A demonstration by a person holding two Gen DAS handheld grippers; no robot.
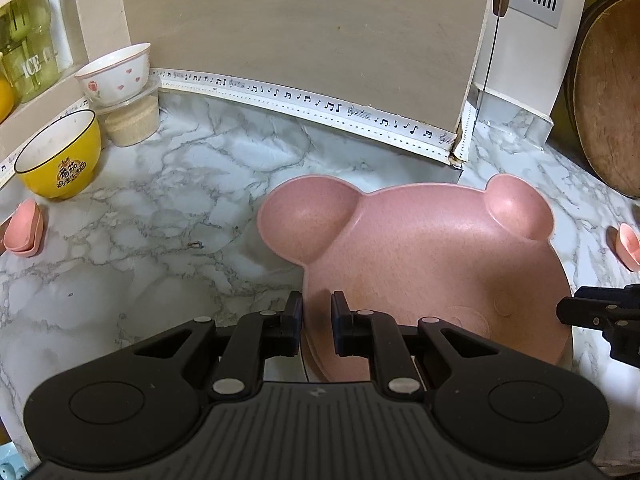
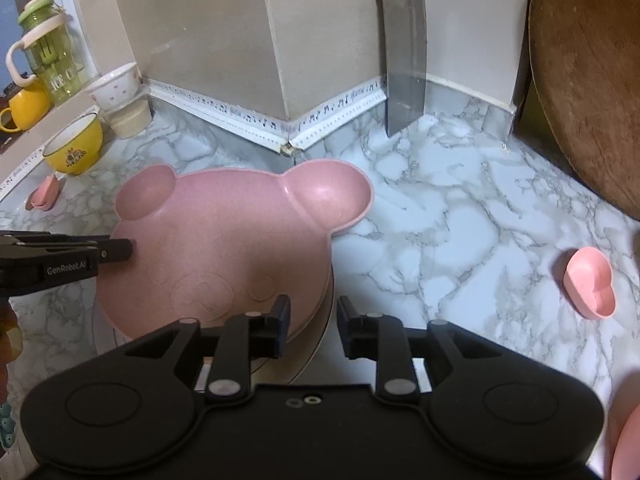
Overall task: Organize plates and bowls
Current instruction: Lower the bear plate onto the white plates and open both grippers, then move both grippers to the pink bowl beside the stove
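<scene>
Pink bear-shaped plate (image 1: 432, 256) sits flat on top of a stack of plates, ears facing the wall. Yellow bowl (image 1: 60, 156) and heart-print white bowl (image 1: 116, 74) stand upright back left.

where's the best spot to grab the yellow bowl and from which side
Take the yellow bowl by its rim, coming down from above with one finger inside and one outside. It stands upright with its mouth open, and its rounded wall is too wide to span. Come from the open counter side, since the white bowl on a container sits close behind it.
</scene>
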